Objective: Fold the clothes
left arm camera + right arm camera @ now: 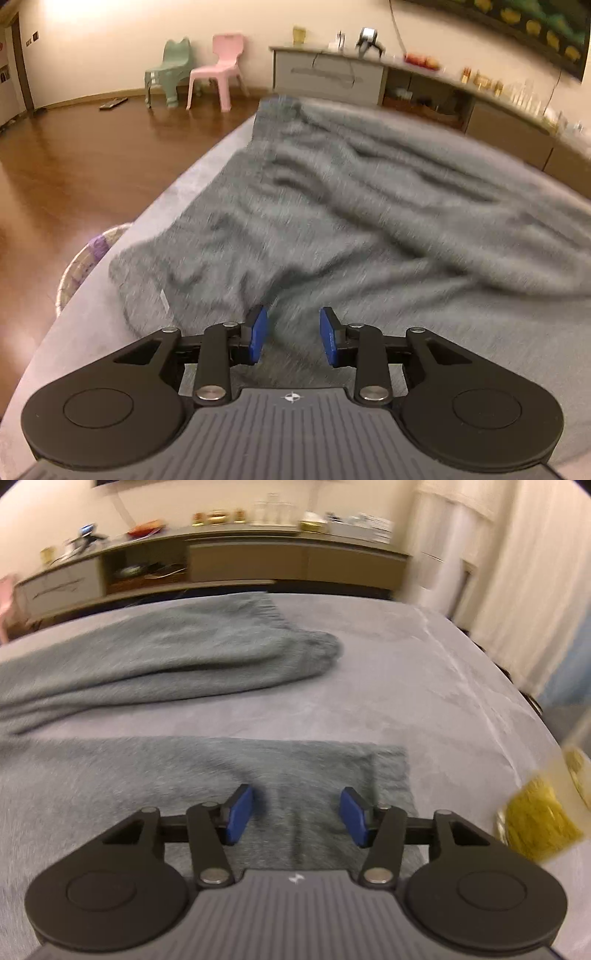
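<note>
A grey fleecy pair of trousers (351, 192) lies spread and rumpled on a bed covered in a pale grey sheet (92, 317). In the left wrist view its waistband end with a small white tag (165, 300) lies near the bed's left edge. My left gripper (293, 334) is open, just above the cloth with nothing between its blue pads. In the right wrist view two trouser legs show: a far leg (177, 657) with a rounded cuff and a near leg (258, 775) lying flat. My right gripper (297, 812) is open over the near leg's cuff end.
A woven basket (79, 266) stands on the wooden floor left of the bed. Green (168, 72) and pink (218, 70) small chairs stand at the far wall beside a long sideboard (332, 74). A yellow and clear object (543, 819) sits at the bed's right edge. Curtains (535, 572) hang on the right.
</note>
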`<move>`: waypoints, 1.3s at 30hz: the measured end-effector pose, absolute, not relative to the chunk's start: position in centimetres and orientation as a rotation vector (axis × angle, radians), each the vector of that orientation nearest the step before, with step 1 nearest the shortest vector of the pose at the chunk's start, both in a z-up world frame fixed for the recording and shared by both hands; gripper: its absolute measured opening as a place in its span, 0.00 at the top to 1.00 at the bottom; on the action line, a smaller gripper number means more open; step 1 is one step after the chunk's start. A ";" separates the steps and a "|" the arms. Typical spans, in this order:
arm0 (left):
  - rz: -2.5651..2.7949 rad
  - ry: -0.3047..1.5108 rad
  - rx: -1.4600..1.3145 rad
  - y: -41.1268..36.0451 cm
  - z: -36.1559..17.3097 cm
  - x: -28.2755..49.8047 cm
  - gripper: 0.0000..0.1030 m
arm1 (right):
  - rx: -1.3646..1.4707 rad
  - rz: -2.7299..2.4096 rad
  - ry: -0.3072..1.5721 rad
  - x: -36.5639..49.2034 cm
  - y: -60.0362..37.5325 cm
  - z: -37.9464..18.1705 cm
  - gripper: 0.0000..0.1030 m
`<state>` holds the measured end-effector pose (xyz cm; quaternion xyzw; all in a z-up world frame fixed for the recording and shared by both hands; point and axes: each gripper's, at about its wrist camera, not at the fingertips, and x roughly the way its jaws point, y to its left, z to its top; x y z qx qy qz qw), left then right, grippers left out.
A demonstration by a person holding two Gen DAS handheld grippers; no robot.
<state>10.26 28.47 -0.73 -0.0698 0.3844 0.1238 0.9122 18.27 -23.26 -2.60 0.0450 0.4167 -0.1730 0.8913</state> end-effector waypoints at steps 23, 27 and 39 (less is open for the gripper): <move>0.174 0.769 -0.229 28.0 0.9 14.6 0.68 | 0.188 -0.049 0.868 22.1 -17.4 2.8 0.40; 0.167 0.798 -0.221 27.9 0.0 15.7 0.68 | 0.307 -0.021 0.916 29.5 -15.0 2.4 0.35; 0.145 0.869 -0.170 27.1 -2.1 18.6 0.68 | 0.414 -0.186 0.976 40.0 -11.9 -1.5 1.00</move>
